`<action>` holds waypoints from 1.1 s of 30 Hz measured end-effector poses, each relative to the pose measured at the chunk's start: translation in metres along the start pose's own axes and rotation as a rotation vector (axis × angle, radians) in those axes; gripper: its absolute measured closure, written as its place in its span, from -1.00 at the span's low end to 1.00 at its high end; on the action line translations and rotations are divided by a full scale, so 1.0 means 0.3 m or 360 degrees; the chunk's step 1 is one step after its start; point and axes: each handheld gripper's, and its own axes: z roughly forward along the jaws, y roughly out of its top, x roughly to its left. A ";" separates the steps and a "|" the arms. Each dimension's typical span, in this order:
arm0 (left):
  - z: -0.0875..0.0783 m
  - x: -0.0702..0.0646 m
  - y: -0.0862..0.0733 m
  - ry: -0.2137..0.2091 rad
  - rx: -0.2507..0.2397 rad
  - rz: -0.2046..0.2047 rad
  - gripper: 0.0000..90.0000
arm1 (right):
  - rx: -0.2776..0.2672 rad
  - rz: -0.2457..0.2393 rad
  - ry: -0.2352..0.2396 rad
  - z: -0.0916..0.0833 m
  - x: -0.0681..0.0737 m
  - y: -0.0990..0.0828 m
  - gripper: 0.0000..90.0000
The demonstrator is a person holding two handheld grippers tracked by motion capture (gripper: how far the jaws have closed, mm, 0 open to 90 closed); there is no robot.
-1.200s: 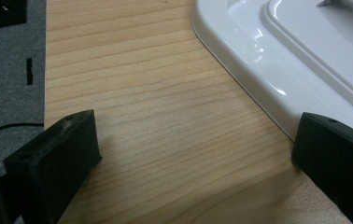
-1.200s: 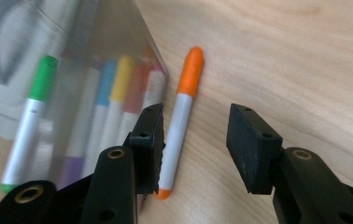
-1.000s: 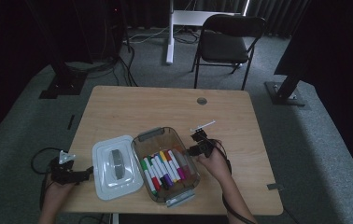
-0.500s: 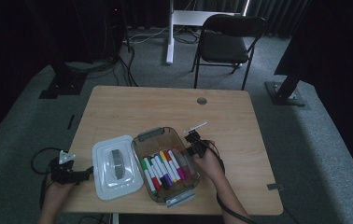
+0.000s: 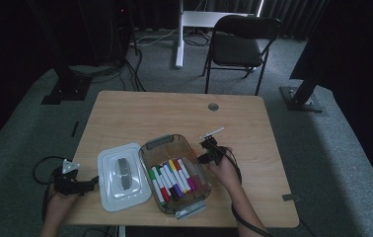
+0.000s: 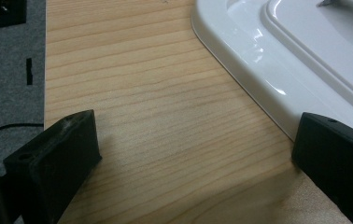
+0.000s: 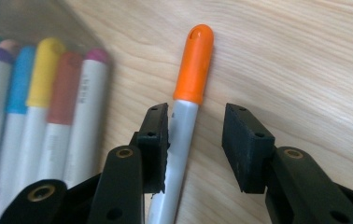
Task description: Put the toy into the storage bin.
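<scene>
Currently, item 1: your right gripper [image 7: 195, 140], jaws closing but apart, straddles the orange-capped marker [image 7: 191, 84] on the worktop [image 7: 305, 56] beside the bin [image 5: 194, 205]; off-centre, it may roll away. Item 2: left gripper [image 6: 193, 154] gapes, empty, near the lid [image 6: 305, 51].

High view overlooks table [image 5: 140, 113]; tool views close, sharing it.
</scene>
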 end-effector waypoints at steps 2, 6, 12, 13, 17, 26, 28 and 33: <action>0.000 0.000 0.000 0.0000 0.0000 0.0000 -0.97 | 0.0009 0.0011 -0.0003 -0.006 -0.012 -0.003 0.36; 0.000 0.000 0.000 0.0000 0.0000 0.0000 -0.97 | 0.0014 0.0019 -0.0026 -0.012 -0.025 -0.015 0.36; 0.000 0.000 0.000 0.0000 0.0000 0.0000 -0.97 | 0.0037 0.0036 -0.0066 -0.013 -0.045 -0.038 0.40; 0.000 0.000 0.000 0.0000 0.0001 0.0000 -0.97 | 0.0041 0.0039 -0.0071 -0.012 -0.047 -0.041 0.41; 0.000 0.000 0.000 0.0000 0.0000 0.0000 -0.97 | 0.0040 0.0044 -0.0105 -0.009 -0.055 -0.049 0.45; 0.000 0.000 0.000 0.0000 0.0000 0.0001 -0.97 | 0.0041 0.0076 -0.0172 -0.011 -0.058 -0.049 0.67; 0.000 0.000 0.000 0.0000 0.0000 0.0000 -0.97 | 0.0048 0.0094 -0.0163 -0.012 -0.062 -0.049 0.68; 0.000 0.000 0.000 0.0000 0.0000 0.0000 -0.97 | 0.0061 0.0136 -0.0155 -0.019 -0.071 -0.049 0.69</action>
